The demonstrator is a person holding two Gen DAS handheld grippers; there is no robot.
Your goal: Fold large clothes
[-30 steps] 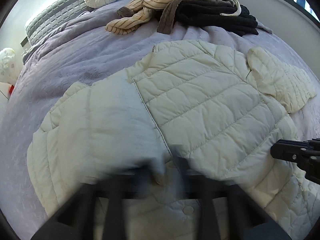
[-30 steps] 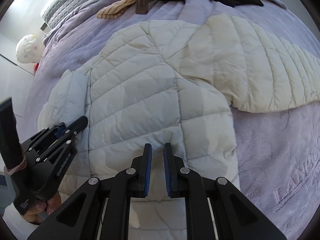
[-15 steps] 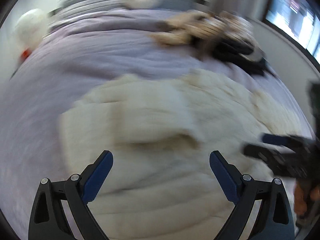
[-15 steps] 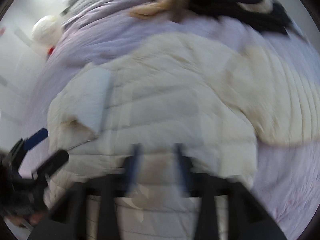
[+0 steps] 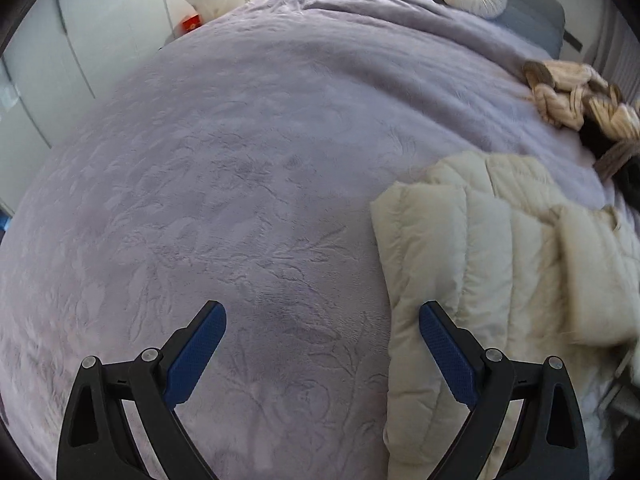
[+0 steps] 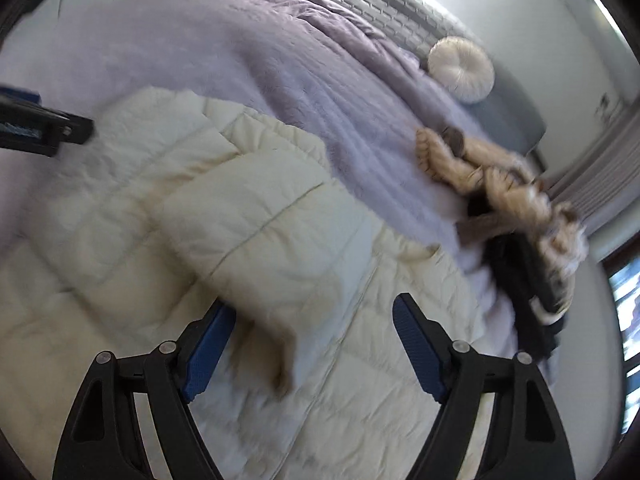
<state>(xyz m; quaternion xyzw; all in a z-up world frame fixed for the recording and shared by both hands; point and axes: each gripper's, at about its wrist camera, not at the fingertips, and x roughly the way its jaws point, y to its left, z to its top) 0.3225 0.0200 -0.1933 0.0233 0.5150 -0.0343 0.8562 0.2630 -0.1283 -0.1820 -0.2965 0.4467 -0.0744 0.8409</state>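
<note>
A cream quilted puffer jacket (image 5: 488,272) lies partly folded on the lilac bed cover (image 5: 240,160). In the left wrist view it fills the right side, its folded edge by my right finger. My left gripper (image 5: 322,320) is open and empty, over bare bed cover just left of the jacket. In the right wrist view the jacket (image 6: 240,216) spreads below, with a folded flap on top. My right gripper (image 6: 314,320) is open and empty above that flap. The left gripper's fingers (image 6: 44,128) show at the left edge of that view.
A striped beige knit (image 6: 480,168) and a black garment (image 6: 528,280) lie piled at the bed's far right. A round white cushion (image 6: 460,68) and a grey quilted headboard (image 6: 392,12) are at the bed's head. A white wardrobe (image 5: 48,60) stands left.
Both grippers have let go of the jacket and opened wide. The jacket now lies folded over on itself. The left gripper has swung left toward bare bed cover.
</note>
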